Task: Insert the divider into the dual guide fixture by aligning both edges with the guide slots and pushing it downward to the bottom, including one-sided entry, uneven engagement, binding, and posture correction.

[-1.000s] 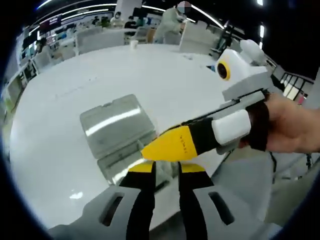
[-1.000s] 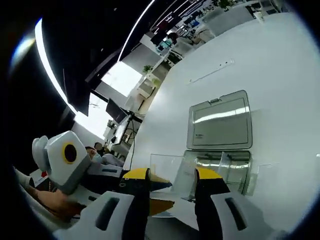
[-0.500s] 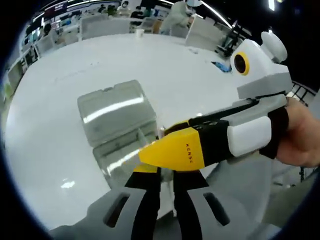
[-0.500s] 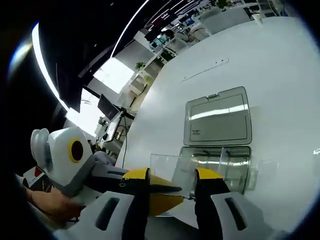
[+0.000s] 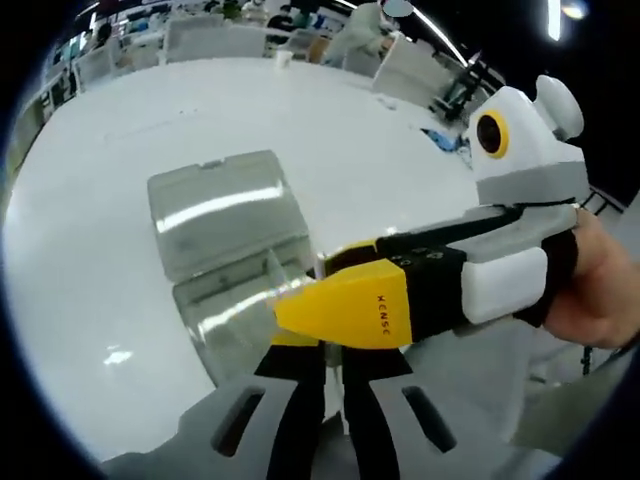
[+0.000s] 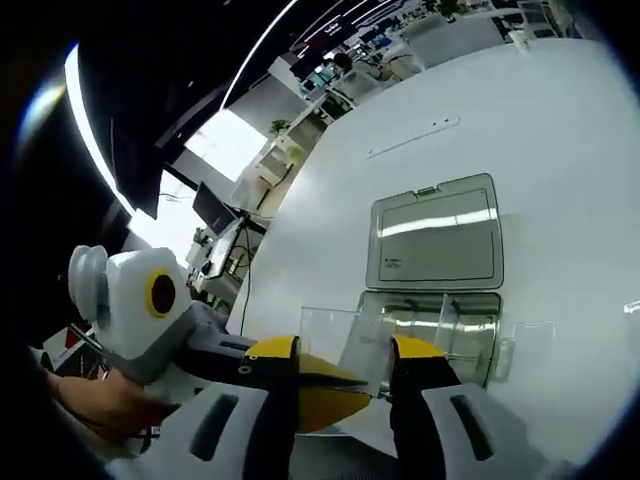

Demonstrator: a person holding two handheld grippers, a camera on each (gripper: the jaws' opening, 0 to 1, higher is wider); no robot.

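Because the clear divider (image 6: 352, 348) must slide straight down into the box (image 6: 440, 330) on the white table (image 6: 560, 150), I keep my right gripper (image 6: 343, 372) spread around it and my left gripper (image 5: 322, 362) nearly pressed together, maybe steadying its edge.

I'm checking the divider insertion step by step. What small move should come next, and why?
Probably ease the clear divider toward the open box and square it up: it sits at the grippers' fingers, tilted, in front of the box and not yet down in any slot.
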